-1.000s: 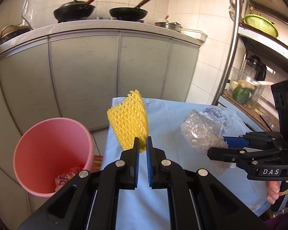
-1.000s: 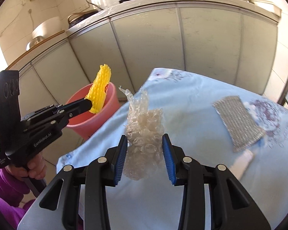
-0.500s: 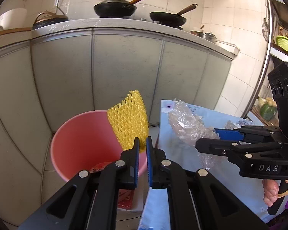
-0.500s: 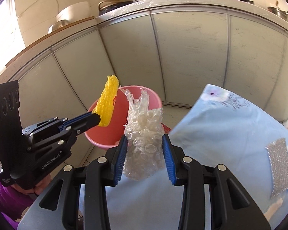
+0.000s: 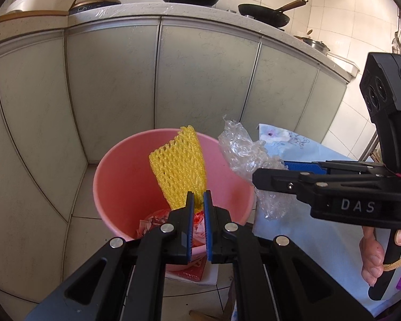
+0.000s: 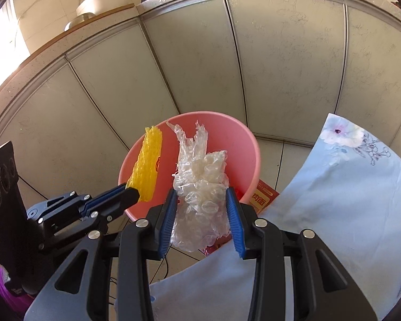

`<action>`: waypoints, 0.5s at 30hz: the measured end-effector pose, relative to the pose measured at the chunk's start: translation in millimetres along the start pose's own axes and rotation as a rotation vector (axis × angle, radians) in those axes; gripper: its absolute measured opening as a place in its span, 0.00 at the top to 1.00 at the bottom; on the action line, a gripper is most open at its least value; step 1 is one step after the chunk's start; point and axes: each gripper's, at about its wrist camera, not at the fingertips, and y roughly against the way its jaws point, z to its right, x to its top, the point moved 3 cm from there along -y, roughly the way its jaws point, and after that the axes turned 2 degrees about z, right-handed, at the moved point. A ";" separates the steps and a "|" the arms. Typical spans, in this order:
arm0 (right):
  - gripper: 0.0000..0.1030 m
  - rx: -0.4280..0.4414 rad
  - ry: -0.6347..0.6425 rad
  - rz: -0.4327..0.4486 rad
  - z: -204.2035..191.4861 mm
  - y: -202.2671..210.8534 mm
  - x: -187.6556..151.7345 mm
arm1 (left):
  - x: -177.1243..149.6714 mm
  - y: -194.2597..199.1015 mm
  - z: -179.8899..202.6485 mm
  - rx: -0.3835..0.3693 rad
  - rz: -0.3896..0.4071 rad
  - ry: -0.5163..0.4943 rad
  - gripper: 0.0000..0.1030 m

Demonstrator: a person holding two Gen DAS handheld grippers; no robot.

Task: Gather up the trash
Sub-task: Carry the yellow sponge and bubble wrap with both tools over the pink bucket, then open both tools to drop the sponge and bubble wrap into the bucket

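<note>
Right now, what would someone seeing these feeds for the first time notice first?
The round pink plastic bucket on the tiled floor beside the blue cloth-covered table. Over its mouth, the left hand-held gripper is shut on a yellow foam fruit net. Beside it the right hand-held gripper clamps a crumpled wad of clear plastic wrap.

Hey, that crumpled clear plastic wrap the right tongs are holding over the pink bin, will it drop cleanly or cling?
The clear plastic wrap looks very light and floppy: it bulges past the right tongs and its thin ends stick up. Being crinkled film squeezed between ribbed blue pads, it may cling briefly. It hangs near the pink bin rim closest to the tongs, so it could drift and miss.
</note>
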 end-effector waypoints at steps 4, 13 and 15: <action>0.63 -0.001 -0.007 -0.014 -1.6 -12.6 3.4 | -5.0 -5.8 -7.9 0.008 -0.016 0.011 0.94; 0.63 -0.002 -0.036 -0.010 -4.7 -29.8 6.7 | -13.6 -13.8 -16.8 0.025 -0.046 0.032 0.93; 0.62 0.005 -0.051 -0.012 -3.9 -31.3 8.4 | -14.1 -14.5 -18.2 0.027 -0.050 0.040 0.93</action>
